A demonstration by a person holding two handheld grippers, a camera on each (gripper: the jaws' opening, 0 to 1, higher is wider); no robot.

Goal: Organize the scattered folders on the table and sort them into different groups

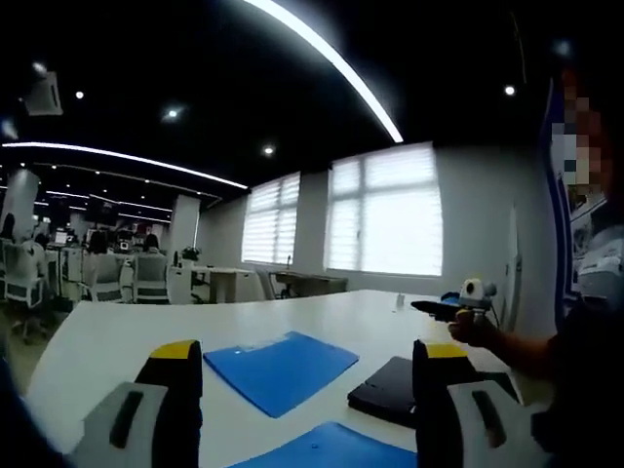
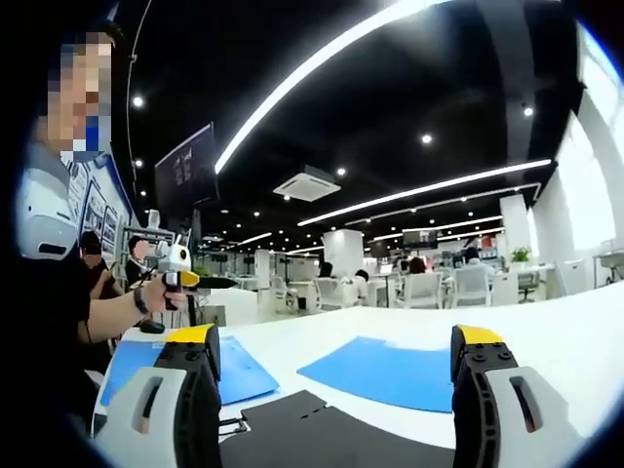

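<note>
Folders: black folder (image 2: 322,429) lies just ahead between my right gripper's (image 2: 331,390) spread, empty jaws; left gripper (image 1: 302,390) likewise unclenched.

Open office: black ceiling (image 1: 244,78) with strip lights (image 1: 327,54); bright blinded windows (image 1: 382,210) beneath; white chairs (image 1: 149,278) left of windows.

folders (image 1: 281,369) flat on table (image 1: 117,336) | dark folder (image 1: 390,390) right of them
</note>
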